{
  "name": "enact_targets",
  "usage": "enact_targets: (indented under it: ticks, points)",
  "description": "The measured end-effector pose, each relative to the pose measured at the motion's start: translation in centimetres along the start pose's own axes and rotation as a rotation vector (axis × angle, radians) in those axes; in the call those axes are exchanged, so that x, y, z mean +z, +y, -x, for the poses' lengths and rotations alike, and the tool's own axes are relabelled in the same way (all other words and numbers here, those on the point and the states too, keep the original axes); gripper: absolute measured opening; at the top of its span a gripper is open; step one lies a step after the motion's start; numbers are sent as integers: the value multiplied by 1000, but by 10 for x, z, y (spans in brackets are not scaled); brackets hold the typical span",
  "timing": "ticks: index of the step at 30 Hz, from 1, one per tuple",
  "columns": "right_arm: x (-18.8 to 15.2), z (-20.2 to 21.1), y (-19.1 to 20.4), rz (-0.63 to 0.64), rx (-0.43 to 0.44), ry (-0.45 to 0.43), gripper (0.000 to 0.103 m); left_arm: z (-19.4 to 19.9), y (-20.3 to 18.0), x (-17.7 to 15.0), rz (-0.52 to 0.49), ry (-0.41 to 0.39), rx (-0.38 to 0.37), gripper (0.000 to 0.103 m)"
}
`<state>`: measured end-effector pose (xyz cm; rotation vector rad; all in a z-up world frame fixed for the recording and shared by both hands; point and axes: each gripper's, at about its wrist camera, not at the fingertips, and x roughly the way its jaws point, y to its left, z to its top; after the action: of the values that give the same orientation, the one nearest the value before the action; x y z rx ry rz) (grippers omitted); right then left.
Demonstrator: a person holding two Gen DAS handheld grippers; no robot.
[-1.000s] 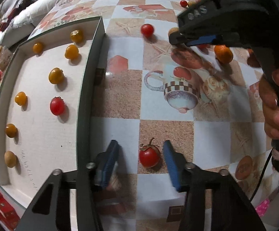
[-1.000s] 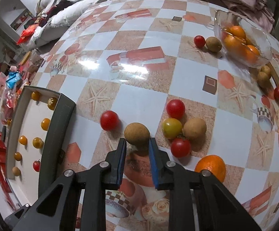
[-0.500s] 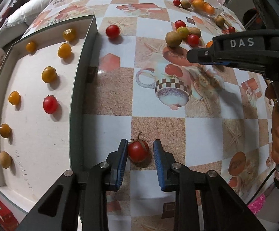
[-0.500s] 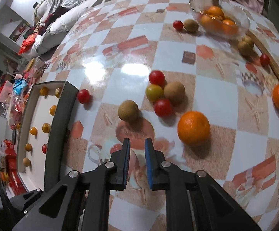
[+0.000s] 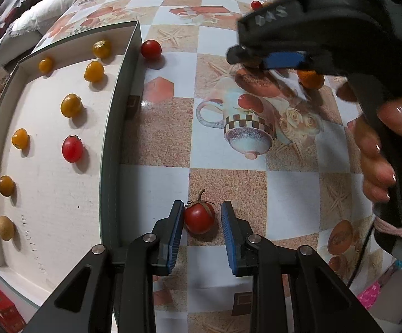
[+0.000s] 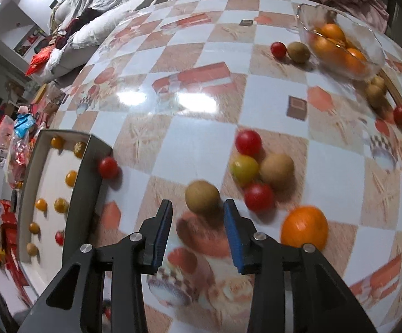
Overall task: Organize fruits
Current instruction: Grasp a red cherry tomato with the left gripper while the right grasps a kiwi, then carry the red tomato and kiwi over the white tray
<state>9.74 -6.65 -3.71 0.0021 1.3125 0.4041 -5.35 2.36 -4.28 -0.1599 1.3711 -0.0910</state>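
Beside the box wall [image 5: 109, 166], a stemmed tomato [image 5: 199, 217].

You're seeing "DAS" showing on the right gripper [image 5: 270, 61] body; handwriting on the tray [image 5: 48, 194] floor isn't reading clearly.

Both grippers [image 5: 201, 231] [image 6: 198, 219] pointing steeply down, left jaws seemingly narrow, right jaws just opening.
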Motion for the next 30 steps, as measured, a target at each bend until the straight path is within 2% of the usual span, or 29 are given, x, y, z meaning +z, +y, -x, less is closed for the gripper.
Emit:
enact_targets:
  ticks: [1, 2, 3, 9, 11, 23, 30]
  points:
    - [2, -1, 1, -1, -10, -2, 40, 0, 1, 0, 0, 0, -1, 29]
    - [3, -2, 2, -3, -20, -4, 29, 0, 2, 1, -1, 0, -1, 29]
    - [5, -2, 1, -11, -18, -6, 28, 0, 2, 1, -3, 0, -1, 29]
    - [-5, 11, -2, -10, 7, -21, 28, 0, 4, 1, -10, -1, -12, 29]
    - [-11, 17, -6, -15, 13, -19, 28, 0, 5, 2, -11, 8, -24, 21]
    - [-46, 50, -21, -73, 30, 16, 28, 8, 4, 8, -23, 3, -53, 21]
    - [-54, 61, -14, -48, 26, 24, 28, 31, 11, 14, -14, -25, -63, 21]
